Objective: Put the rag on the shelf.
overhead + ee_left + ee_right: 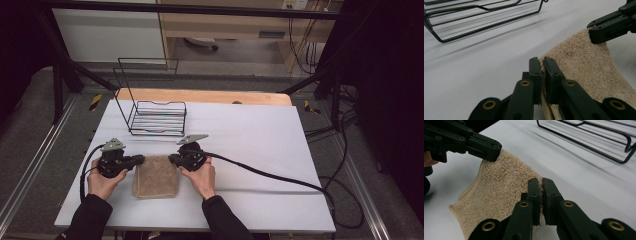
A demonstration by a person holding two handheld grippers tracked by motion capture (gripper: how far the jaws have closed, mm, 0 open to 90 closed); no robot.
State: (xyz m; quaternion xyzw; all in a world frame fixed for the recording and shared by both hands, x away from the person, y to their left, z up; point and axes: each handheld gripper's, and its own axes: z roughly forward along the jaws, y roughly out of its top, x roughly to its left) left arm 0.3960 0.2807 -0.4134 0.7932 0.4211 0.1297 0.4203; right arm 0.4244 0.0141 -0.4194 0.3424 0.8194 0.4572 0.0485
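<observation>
Both hands sit low over the bench (pixel 260 150), pointing inward at each other. Left gripper (pixel 141 159) and right gripper (pixel 171 159) are each clamped on a far corner of the beige towel (pixel 156 177).

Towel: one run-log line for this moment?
towel: folded, on table | left gripper: shut on towel corner | right gripper: shut on other far corner | rack: beyond, apart

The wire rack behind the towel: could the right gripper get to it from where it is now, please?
Probably not yet. The white table lies bare between the right gripper and the wire rack, but its jaws are shut on the towel's corner, as are the left gripper's.
</observation>
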